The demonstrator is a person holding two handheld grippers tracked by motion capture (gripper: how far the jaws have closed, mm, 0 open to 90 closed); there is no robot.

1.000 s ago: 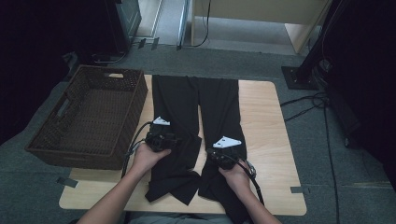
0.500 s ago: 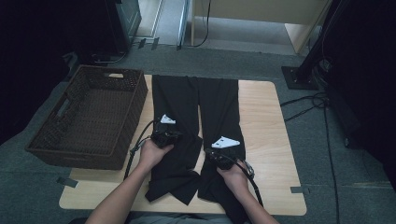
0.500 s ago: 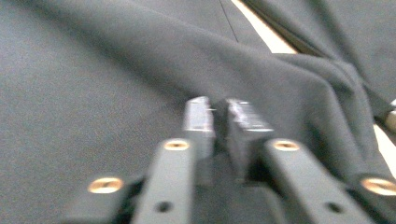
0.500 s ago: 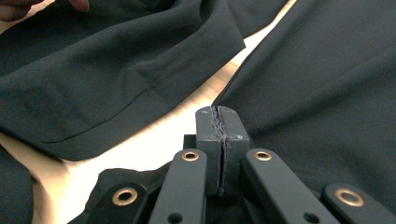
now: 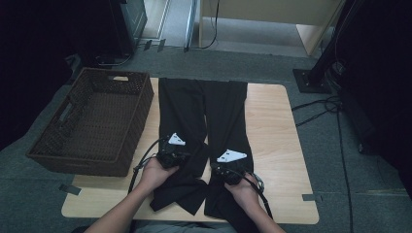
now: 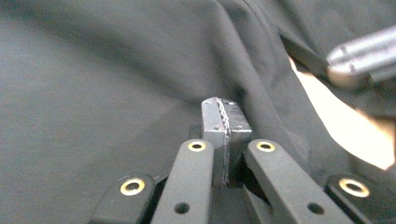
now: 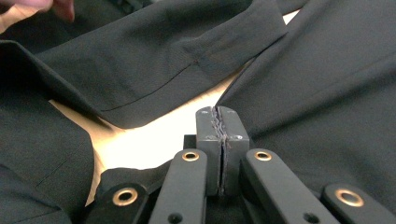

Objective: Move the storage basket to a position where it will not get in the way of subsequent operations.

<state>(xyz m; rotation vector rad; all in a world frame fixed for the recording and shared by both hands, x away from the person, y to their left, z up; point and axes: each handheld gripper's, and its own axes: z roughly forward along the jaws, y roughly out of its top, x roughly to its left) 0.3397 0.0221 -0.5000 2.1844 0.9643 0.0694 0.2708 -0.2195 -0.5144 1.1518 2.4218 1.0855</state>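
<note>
High view: left gripper (image 5: pixel 176 149) and right gripper (image 5: pixel 228 165) sit low on black trousers (image 5: pixel 201 114), one per leg. Both jaw pairs together; fabric pinch uncertain, left pair having just been closing. Trouser long axis runs away from person across table (image 5: pixel 277 126). Wicker basket (image 5: pixel 92 121) lies leftward, nearer left gripper.

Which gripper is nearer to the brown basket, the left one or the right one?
Left. The left gripper sits on the black trousers just beside the basket. The right gripper is farther away, on the other trouser leg.
</note>
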